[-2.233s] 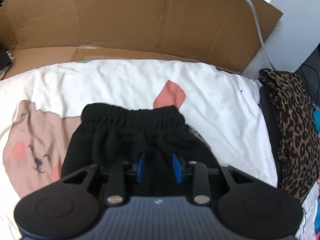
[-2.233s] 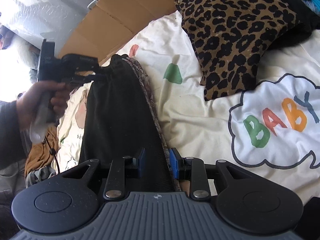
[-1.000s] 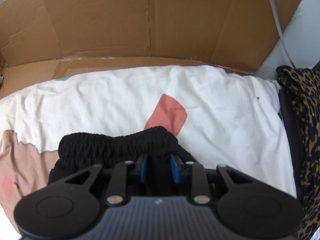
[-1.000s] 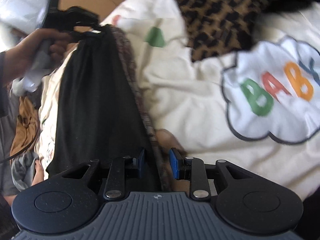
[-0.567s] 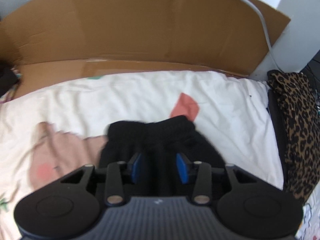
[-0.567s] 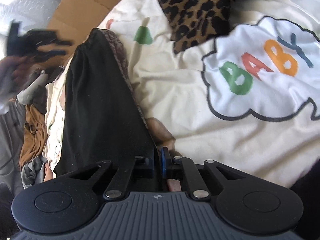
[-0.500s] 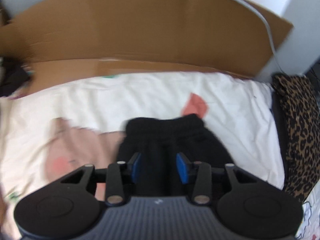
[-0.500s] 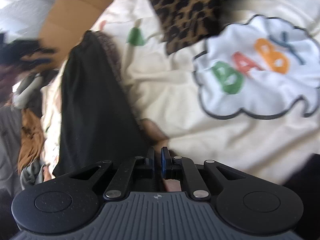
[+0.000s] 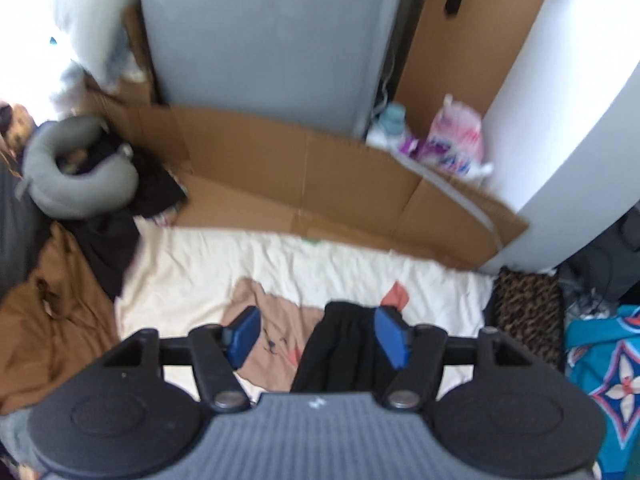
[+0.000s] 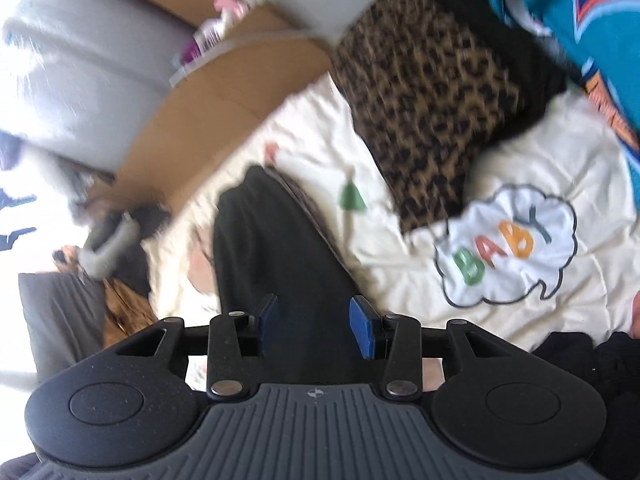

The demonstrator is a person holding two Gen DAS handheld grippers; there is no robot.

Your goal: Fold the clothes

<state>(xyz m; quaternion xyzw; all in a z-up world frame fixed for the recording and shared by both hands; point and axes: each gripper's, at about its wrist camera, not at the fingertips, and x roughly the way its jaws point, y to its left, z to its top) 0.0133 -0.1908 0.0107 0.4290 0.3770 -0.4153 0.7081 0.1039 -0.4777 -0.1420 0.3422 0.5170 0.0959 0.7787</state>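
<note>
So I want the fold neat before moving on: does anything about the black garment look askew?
Slightly. The black garment lies long and narrow on the cream sheet, and a patterned layer peeks past its right edge, so the edges don't line up. Both tongs are open.

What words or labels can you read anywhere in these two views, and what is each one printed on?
"BABY" in green, red, orange and blue letters, on the white cloud-shaped patch of the cream bedsheet.
Print on the pink and white plastic packet by the brown cardboard sheet: too blurred to read.
No other text is legible.
</note>
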